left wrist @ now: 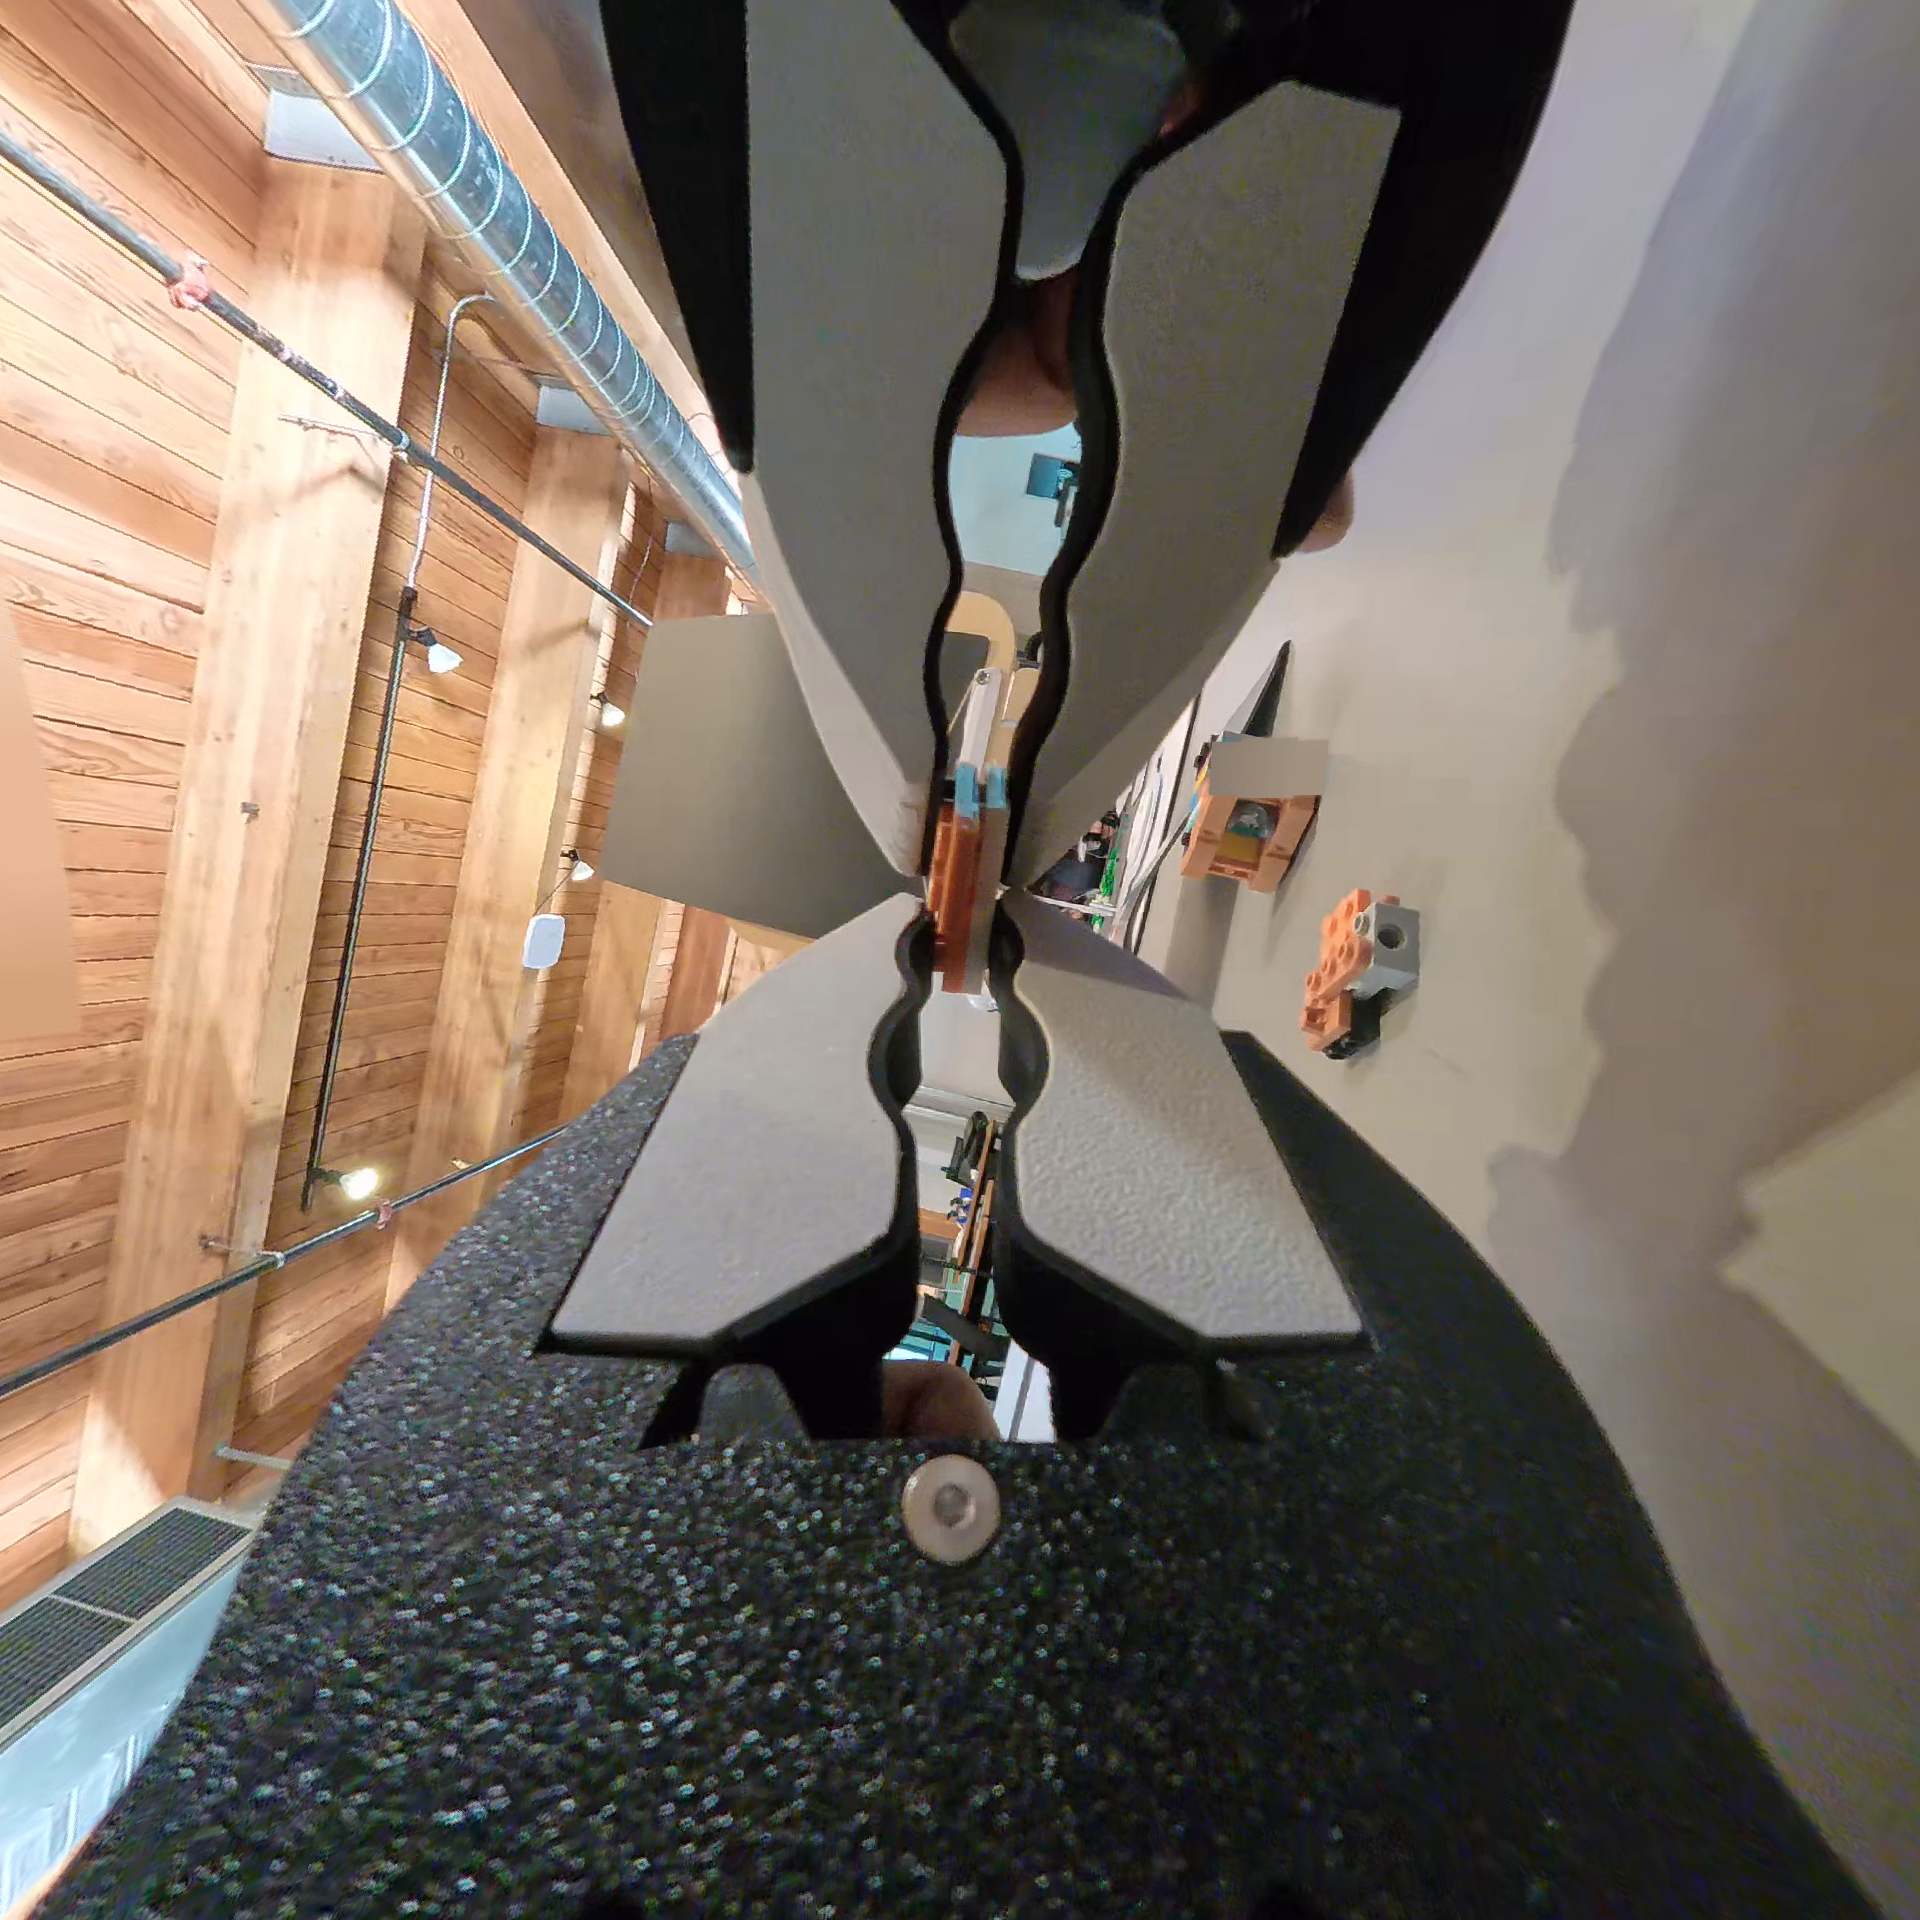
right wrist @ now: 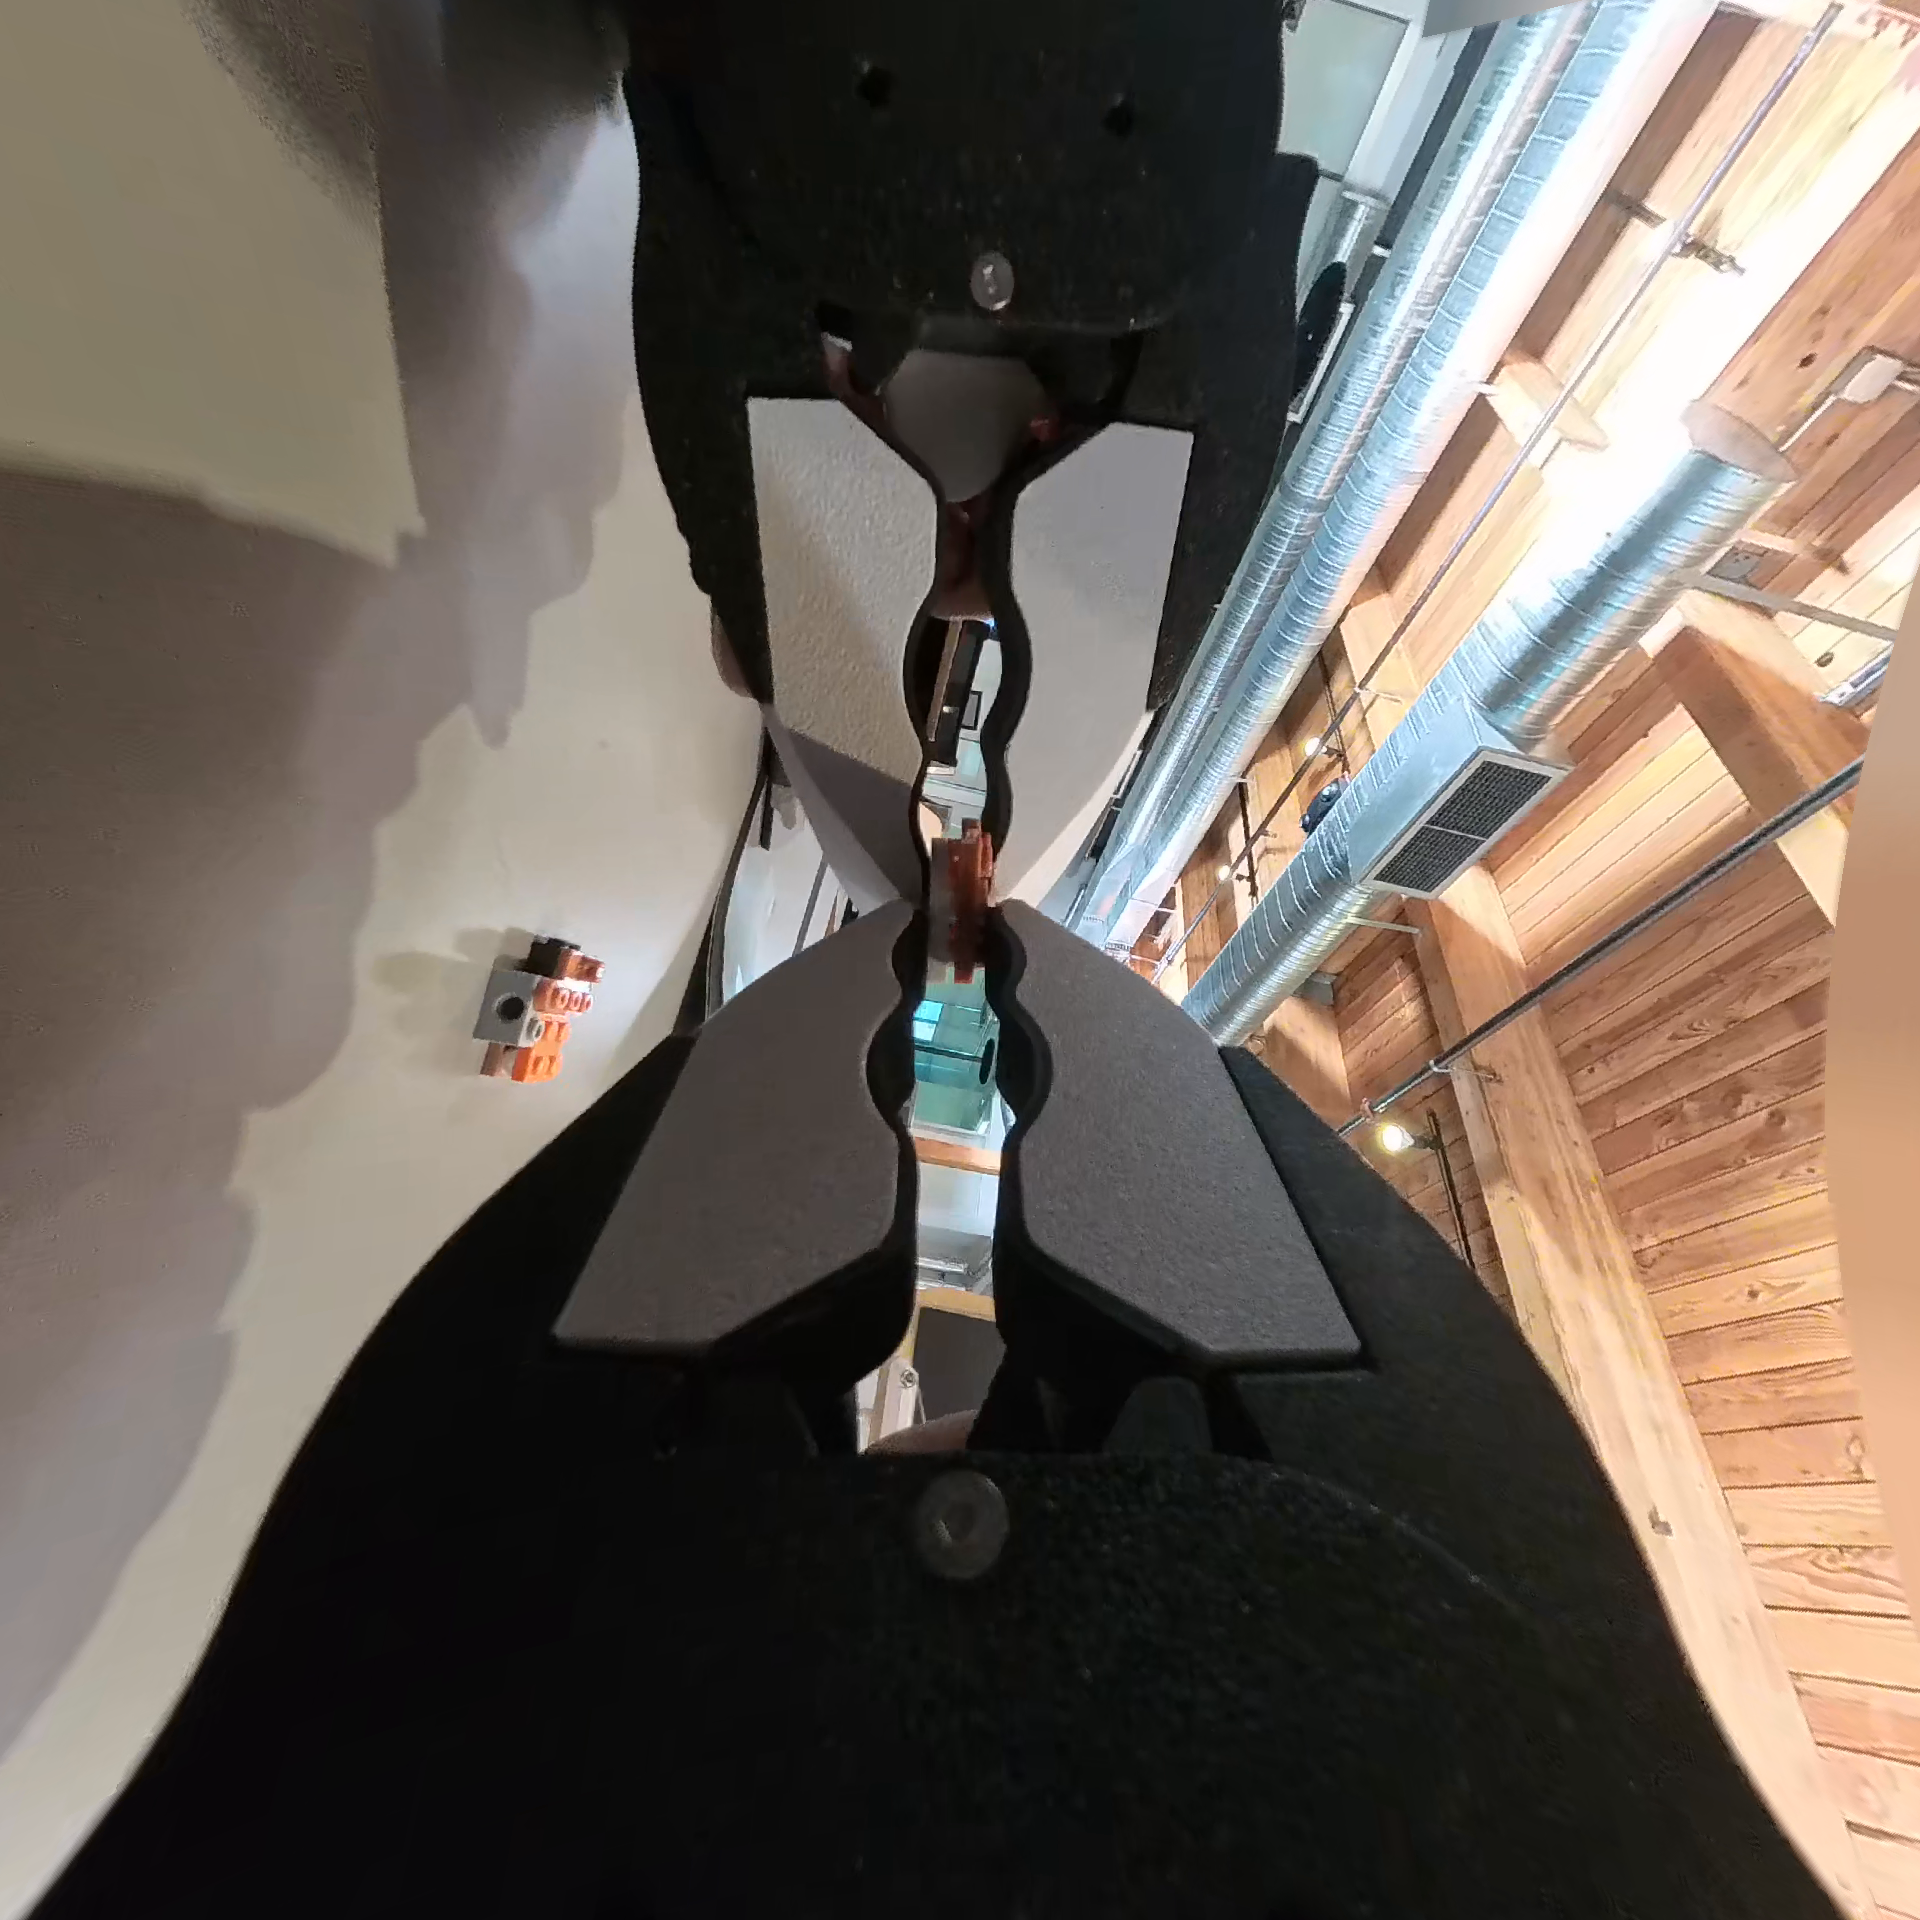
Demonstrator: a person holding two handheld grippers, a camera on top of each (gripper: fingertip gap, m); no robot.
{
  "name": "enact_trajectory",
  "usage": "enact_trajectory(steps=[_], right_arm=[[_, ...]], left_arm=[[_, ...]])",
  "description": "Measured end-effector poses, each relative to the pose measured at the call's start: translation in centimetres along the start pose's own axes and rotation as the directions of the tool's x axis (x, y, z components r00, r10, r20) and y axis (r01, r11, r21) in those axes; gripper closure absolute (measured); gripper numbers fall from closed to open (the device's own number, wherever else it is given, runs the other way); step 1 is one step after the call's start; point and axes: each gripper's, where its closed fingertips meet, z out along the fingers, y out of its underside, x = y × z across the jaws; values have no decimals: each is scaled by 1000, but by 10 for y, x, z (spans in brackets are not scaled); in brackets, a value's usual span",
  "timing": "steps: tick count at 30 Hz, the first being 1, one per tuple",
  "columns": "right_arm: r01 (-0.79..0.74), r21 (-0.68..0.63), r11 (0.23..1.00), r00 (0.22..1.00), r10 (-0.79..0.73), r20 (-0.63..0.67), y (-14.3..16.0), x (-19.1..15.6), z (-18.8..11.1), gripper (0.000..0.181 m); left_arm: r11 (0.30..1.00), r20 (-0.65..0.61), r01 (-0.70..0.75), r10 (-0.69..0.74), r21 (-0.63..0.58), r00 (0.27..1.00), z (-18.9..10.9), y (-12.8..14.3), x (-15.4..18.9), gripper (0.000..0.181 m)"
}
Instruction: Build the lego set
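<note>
My left gripper (left wrist: 961,940) and my right gripper (right wrist: 956,935) meet tip to tip in the air beside the white table (left wrist: 1558,727). Both are shut on one small lego assembly (left wrist: 951,883). It is made of orange and grey plates with a light blue clip at one end. In the right wrist view the assembly (right wrist: 958,904) shows as an orange studded piece between the two pairs of tips. The right gripper (left wrist: 966,831) comes in from the top of the left wrist view, and the left gripper (right wrist: 956,831) from the top of the right wrist view.
An orange and grey brick cluster (left wrist: 1356,966) lies on the table, also in the right wrist view (right wrist: 540,1003). An orange framed sub-build (left wrist: 1247,831) lies beyond it. A white paper sheet (right wrist: 208,260) lies at the table's side. Wood wall and ducts are behind. The tips of both grippers are at nearly the same place.
</note>
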Motion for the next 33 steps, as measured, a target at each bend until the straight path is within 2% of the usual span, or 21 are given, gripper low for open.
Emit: enact_trajectory(steps=[17, 21, 24, 27, 30, 33], right_arm=[[-64, -2, 998, 997, 64, 51, 1, -2, -1, 173], [-118, -30, 993, 990, 120, 72, 3, -5, 1, 174], [-214, -36, 976, 971, 217, 104, 7, -10, 2, 174], [-419, -52, 906, 893, 422, 159, 13, -15, 5, 173], [-635, -116, 764, 733, 643, 222, 26, -22, 9, 173], [-764, -188, 617, 559, 779, 284, 33, -33, 12, 173]], left_arm=[[1000, -24, -8, 8, 8, 1000, 0, -2, 4, 173], [1000, -51, 12, -12, 0, 999, 2, 0, 8, 173], [998, -102, 61, -61, -6, 993, 5, 3, 14, 172], [993, -157, 118, -120, -18, 980, 7, 7, 20, 169], [988, -207, 144, -151, -46, 967, 7, 15, 26, 162], [974, -252, 218, -225, -58, 941, 5, 20, 28, 154]])
